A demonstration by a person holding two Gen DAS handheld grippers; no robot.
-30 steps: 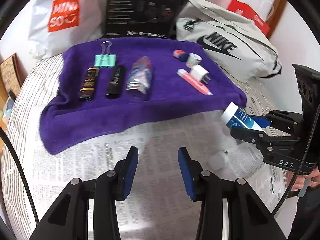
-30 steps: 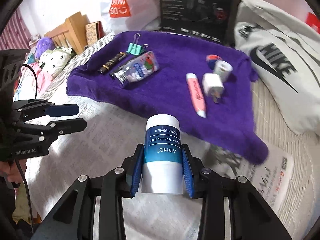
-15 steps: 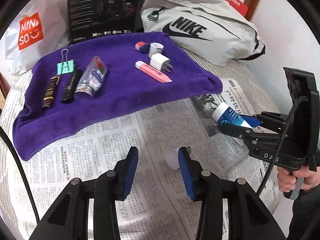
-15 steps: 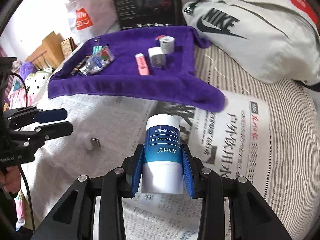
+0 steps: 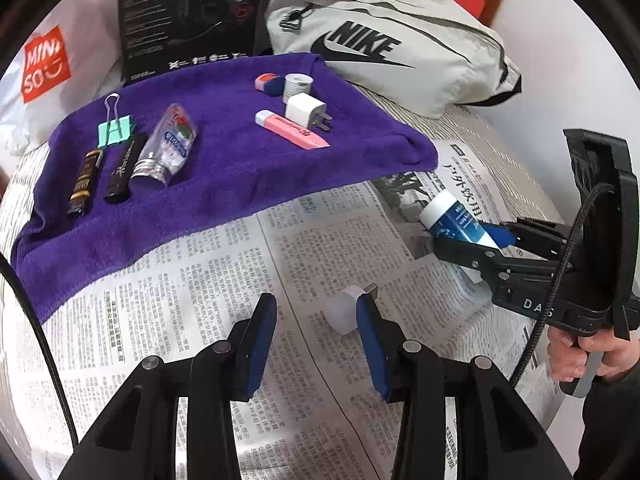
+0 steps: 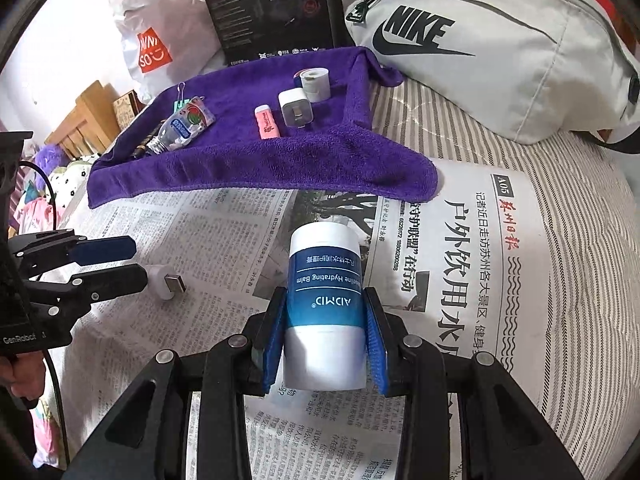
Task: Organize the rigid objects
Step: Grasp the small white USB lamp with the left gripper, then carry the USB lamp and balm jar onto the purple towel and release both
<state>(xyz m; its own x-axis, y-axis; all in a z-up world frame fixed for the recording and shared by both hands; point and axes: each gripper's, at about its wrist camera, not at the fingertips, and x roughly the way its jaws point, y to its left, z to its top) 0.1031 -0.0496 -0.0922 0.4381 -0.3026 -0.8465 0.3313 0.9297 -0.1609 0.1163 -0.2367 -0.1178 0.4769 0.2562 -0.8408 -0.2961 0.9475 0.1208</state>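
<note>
Left wrist view: left tool [image 5: 316, 322] wide apart, now closer to small white USB adapter [image 5: 347, 312] on newspaper [image 5: 200, 280] than half a second ago — adapter partly behind the right pad. Purple towel [image 5: 248, 168] carrying pink highlighter [image 5: 292, 130] and white charger [image 5: 306, 111].

Right wrist view: right tool [image 6: 326, 340] clamped on blue-white balm tube [image 6: 326, 304], as before, above the newspaper. Only here visible — metal USB plug of the adapter [image 6: 166, 282].
</note>
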